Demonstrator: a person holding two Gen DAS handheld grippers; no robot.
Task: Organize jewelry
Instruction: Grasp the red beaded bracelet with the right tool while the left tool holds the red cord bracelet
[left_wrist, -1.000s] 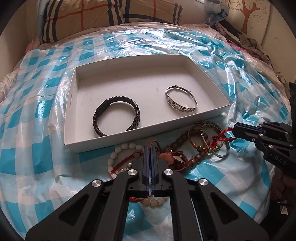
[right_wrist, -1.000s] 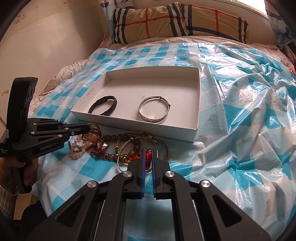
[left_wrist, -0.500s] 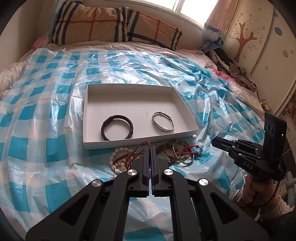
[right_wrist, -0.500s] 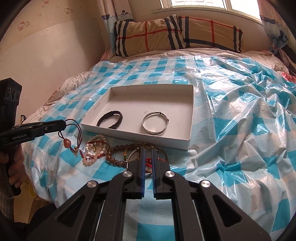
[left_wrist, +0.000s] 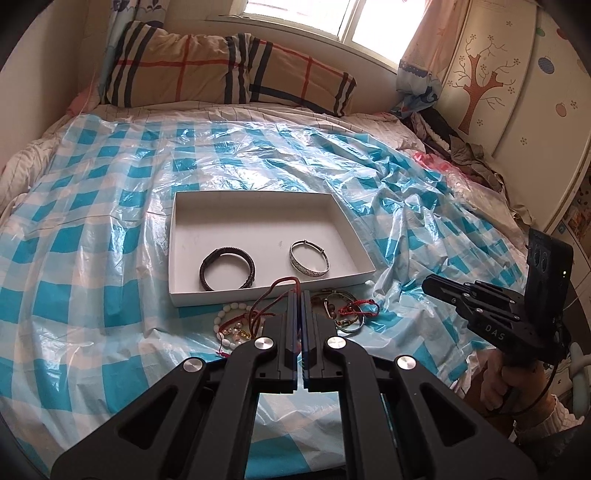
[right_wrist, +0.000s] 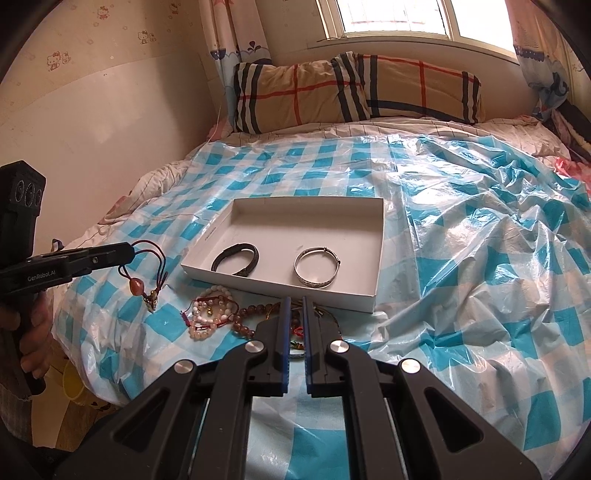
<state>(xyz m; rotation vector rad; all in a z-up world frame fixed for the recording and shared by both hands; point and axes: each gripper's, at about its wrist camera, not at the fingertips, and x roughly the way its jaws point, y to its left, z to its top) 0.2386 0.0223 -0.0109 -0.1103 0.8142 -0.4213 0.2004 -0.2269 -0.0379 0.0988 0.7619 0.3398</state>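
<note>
My left claw (left_wrist: 299, 295): clamped on a red cord necklace (right_wrist: 147, 271), which dangles clear of the bed with its orange bead and small charm hanging below.
My right claw (right_wrist: 295, 301): fingers drawn together, nothing between them, above the loose pile.
White box (left_wrist: 177, 236): on the blue-checked plastic sheet (left_wrist: 92, 240); it holds a dark braided bracelet (left_wrist: 227, 268) and a silver bangle (left_wrist: 309, 263), lying apart.
Loose pile (right_wrist: 218, 314): bead bracelets and bangles, just beside the box's near wall.

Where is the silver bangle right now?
In both wrist views the silver bangle lies inside the white box, near its front wall, to the right of the dark braided bracelet.
</note>
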